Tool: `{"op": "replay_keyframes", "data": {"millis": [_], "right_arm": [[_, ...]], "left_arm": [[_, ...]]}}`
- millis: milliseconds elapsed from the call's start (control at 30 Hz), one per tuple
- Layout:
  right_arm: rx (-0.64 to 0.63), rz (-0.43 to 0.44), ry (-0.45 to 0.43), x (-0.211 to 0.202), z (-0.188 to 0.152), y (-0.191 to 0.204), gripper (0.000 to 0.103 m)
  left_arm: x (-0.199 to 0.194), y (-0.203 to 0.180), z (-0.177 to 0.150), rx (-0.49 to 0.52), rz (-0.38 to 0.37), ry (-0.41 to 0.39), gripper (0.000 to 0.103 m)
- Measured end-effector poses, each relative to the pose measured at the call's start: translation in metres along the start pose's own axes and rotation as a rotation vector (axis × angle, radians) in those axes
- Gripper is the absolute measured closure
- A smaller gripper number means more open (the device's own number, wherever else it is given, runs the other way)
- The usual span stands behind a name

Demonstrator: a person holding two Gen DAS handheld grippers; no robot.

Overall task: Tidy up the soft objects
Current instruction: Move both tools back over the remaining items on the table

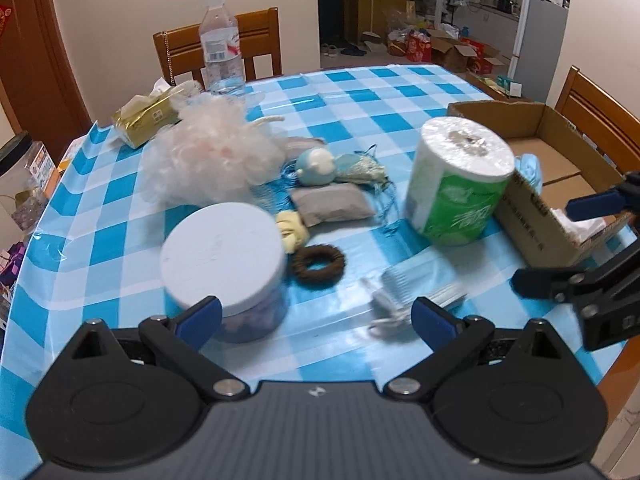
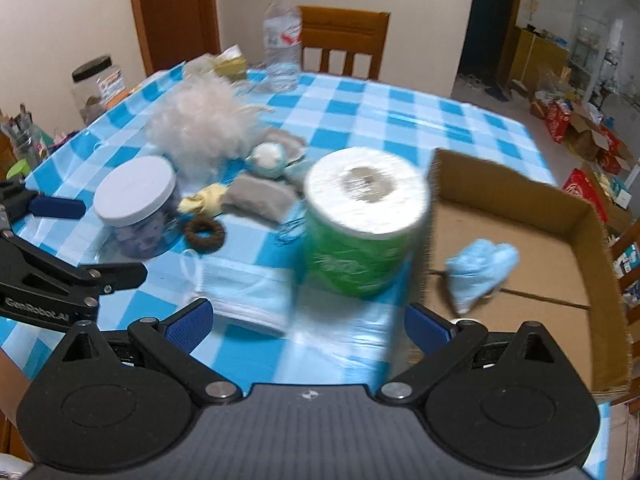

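The left gripper (image 1: 316, 318) hangs over the near edge of the checked table (image 1: 360, 92) with its jaws spread wide and nothing between them. Just ahead of its left finger stands a jar (image 1: 224, 256) with a white lid. Ahead of its right finger lies a stack of masks (image 1: 404, 292) (blurred in this view). Beyond the jar, further from the gripper, sit a brown ring (image 1: 318, 266), a yellow scrunchie (image 1: 292, 230), a grey pouch (image 1: 332, 204), a blue toy (image 1: 316, 166) and a big white puff (image 1: 208, 156). A bottle (image 1: 221, 46) and a tissue pack (image 1: 146, 116) stand at the far left of the table.

Ahead and to the right of this gripper a paper roll (image 1: 458, 184) in green wrap stands upright, touching or nearly touching the wall of a cardboard box (image 1: 532, 220).

The right gripper (image 2: 306, 326) is likewise released, fingers wide apart and empty, poised at the near edge where table meets box (image 2: 592, 248). The masks (image 2: 244, 296) lie just past its left finger, and the roll (image 2: 360, 224) stands straight ahead. Inside the box, ahead of its right finger, rests a crumpled blue cloth (image 2: 478, 270) (its exact kind cannot be told). The left gripper's fingers show at the far left of this view, beside the jar (image 2: 138, 208).
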State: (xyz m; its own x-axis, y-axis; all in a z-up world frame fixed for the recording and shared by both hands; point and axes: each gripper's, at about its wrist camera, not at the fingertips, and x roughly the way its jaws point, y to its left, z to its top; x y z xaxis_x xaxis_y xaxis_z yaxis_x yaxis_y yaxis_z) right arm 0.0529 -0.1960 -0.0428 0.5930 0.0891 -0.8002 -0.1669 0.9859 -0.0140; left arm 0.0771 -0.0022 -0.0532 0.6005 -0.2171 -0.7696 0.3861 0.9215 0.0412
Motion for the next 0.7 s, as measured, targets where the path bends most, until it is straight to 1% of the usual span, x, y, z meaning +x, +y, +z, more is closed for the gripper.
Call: {"op": "replay_keyframes", "data": {"millis": [167,233,300,467,600,700], "right_arm": [[-0.017,-0.007,0.049,0.025,-0.002,0.025,0.000],[-0.008,-0.004,0.068,0.034,-0.003,0.030,0.000],[0.002,0.001,0.080,0.043,-0.004,0.034,0.000],[-0.001,0.044,0.106,0.066,-0.005,0.035,0.000],[-0.002,0.068,0.126,0.087,-0.005,0.031,0.000],[0.015,0.089,0.138,0.100,-0.003,0.028,0.000]], "left_arm": [[0.002,0.027,-0.005,-0.002,-0.022,-0.002,0.003],[0.005,0.035,-0.007,-0.013,-0.009,0.008,0.003],[0.009,0.042,-0.010,-0.027,-0.018,0.027,0.003],[0.015,0.048,-0.014,-0.052,-0.007,0.056,0.003],[0.013,0.050,-0.014,-0.072,-0.013,0.074,0.003],[0.013,0.051,-0.014,-0.076,0.021,0.079,0.003]]}}
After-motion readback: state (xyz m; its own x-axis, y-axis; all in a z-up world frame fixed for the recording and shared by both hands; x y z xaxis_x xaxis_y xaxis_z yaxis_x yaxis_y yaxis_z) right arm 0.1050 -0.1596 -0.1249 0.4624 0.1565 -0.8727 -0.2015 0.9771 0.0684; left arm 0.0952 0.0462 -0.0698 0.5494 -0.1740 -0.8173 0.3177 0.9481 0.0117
